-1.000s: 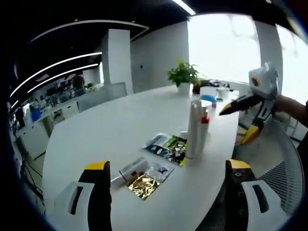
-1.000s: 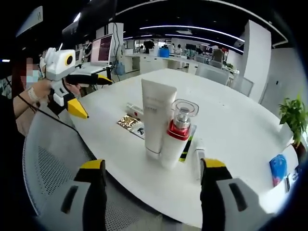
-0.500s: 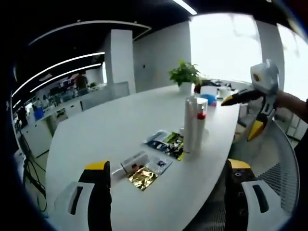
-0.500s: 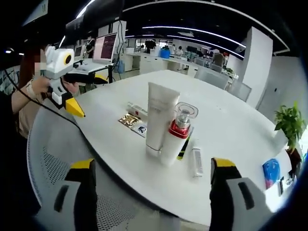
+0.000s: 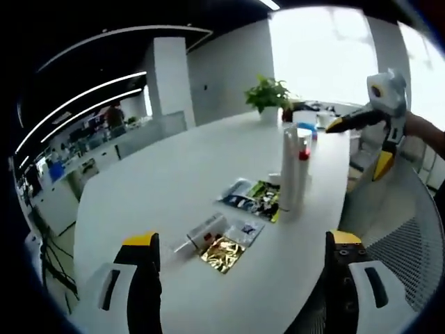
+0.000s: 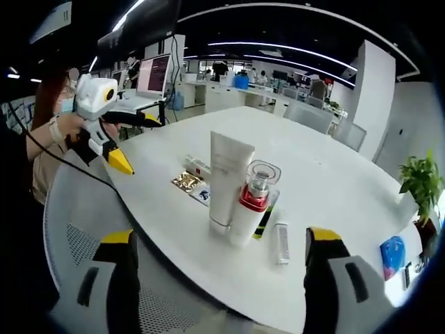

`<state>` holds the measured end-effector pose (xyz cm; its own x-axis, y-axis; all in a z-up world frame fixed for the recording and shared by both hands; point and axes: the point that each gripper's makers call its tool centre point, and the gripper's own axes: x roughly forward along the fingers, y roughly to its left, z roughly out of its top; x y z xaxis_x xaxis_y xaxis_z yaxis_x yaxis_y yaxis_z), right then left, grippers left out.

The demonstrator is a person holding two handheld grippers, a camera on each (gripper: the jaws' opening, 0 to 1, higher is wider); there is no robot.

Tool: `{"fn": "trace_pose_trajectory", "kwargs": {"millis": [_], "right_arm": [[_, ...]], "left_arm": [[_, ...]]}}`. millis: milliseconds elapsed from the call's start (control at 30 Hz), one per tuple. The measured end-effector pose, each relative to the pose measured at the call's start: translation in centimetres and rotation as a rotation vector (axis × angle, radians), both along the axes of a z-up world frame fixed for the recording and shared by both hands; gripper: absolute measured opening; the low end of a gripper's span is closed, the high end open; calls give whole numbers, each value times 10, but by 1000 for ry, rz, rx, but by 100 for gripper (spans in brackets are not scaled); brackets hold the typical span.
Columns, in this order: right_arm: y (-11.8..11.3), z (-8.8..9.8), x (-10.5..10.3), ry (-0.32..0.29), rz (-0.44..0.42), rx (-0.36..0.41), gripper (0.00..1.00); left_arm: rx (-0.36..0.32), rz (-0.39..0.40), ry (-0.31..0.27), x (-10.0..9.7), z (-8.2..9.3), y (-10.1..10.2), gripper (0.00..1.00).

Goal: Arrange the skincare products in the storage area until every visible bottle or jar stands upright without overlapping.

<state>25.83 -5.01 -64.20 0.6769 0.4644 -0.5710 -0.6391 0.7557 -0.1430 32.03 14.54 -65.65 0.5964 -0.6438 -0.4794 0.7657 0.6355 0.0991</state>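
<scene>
In the right gripper view, the left gripper (image 6: 127, 136), white with black and yellow jaws, is held by a person's hand (image 6: 68, 130) at the far left, above the near edge of the round white desk (image 6: 334, 188); its jaws are spread and hold nothing. A white mesh chair back (image 6: 90, 229) sits below it. Further right on the desk lie a small white tube lying flat (image 6: 197, 166), a gold foil sachet (image 6: 188, 181) and a small dark-printed sachet (image 6: 203, 193), close together. Next stands a tall white squeeze tube (image 6: 225, 181), upright on its cap, touching or just beside a white pump bottle with a red collar and clear cap (image 6: 249, 202), also upright. Behind them lies a flat green and black sachet (image 6: 267, 213), and to its right a small white tube (image 6: 280, 243) lies flat on the desk. A green potted plant (image 6: 422, 181) stands at the far right.

The right gripper (image 6: 219, 278) hangs in front of the desk edge with its jaws wide apart and empty.

In the left gripper view, the left gripper (image 5: 242, 278) is likewise spread and empty, facing the same group of sachets and the two upright containers (image 5: 292, 170), with the right gripper (image 5: 361, 142) at the far right, jaws parted.
</scene>
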Motion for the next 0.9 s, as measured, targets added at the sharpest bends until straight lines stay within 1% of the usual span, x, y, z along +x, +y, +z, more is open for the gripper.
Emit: {"fn": "trace_pose_trajectory", "kwargs": {"millis": [67,233,333,400,467,500,567,700,800,900], "right_arm": [[-2,-1,3,5,2,0,100],[-8,-1,7,20,-11,17,100],[-11,-3,11,35,-18,32,100],[-11,-3,13,35,-22,38,100],[-13,-2,16,30,-27,41,100],[-13,-2,17,29,-28,43,100],[-14,-4,19,36,-27,39,100],[-18,-9,22,49,-32,28,100],[-19,-11,24,58,-37,32,100],[-21,-14,26,69,-37,28,100]], "left_arm": [[46,-15,-7,10,-6,2,91],[85,-31,4,31,-15,1,83],[114,-33,15,40,-21,5,77],[123,-40,22,46,-26,7,71],[153,-52,32,52,-33,10,64],[192,-56,34,57,-40,14,63],[227,-61,36,62,-46,18,60],[236,-78,60,72,-54,20,53],[271,-97,56,83,-60,21,50],[289,-113,81,91,-67,22,45]]}}
